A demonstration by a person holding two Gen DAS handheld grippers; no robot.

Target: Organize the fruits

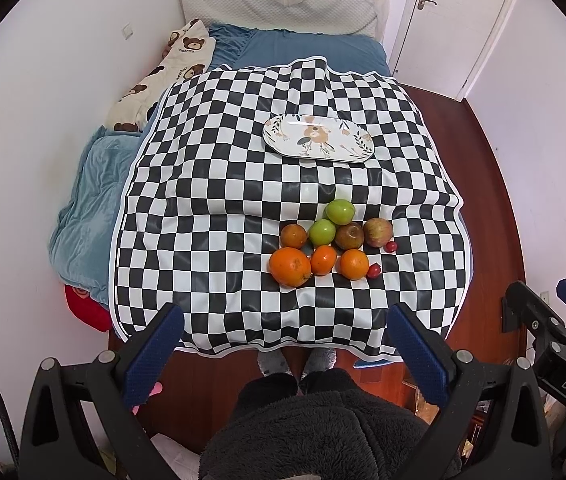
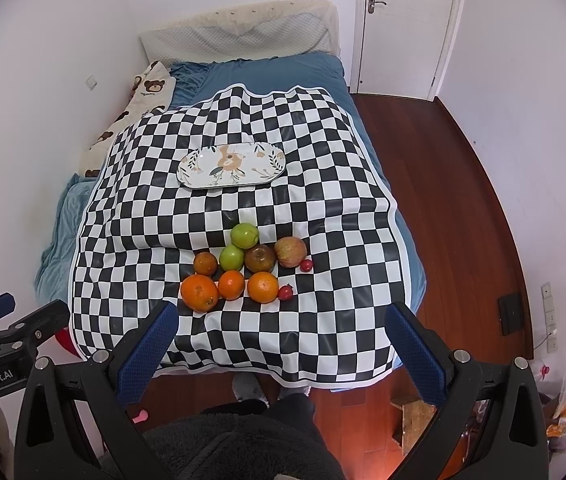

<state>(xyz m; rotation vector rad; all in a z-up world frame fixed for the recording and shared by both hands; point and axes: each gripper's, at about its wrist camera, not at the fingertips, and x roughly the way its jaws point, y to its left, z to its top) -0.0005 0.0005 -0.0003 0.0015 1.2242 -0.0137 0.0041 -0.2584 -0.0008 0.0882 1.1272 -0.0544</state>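
Grippers: your left gripper [image 1: 283,344] and right gripper [image 2: 281,344] both hang at the foot of the bed, fingers wide apart, nothing between them, well short of the fruit.
Cloth: checkered cloth [image 1: 211,184] spread over the bed; it dips and wrinkles, so expect soft footing under anything you press on.
Fruit pile: one tight cluster on the near half of the cloth, many pieces touching.
Front row: big orange [image 1: 290,267], two smaller oranges [image 1: 323,260] [image 1: 354,264], one small red fruit [image 1: 374,271].
Back rows: dark orange [image 1: 293,236], two green apples [image 1: 322,232] [image 1: 339,211], brown apple [image 1: 349,236], reddish apple [image 1: 378,232], second small red fruit [image 1: 391,246].
Plate: oval flowered plate [image 1: 319,136] lies beyond the pile, apart from it and bare; judged to be the target.
Step in hand: first pick, not yet begun.
Advice: start at the front row; the big orange on the left corner has open cloth on its outer side for a finger.
Advice: close across the widest part, lift straight up so neighbours do not roll.
Risk: round fruit on soft bedding may roll toward the dip.
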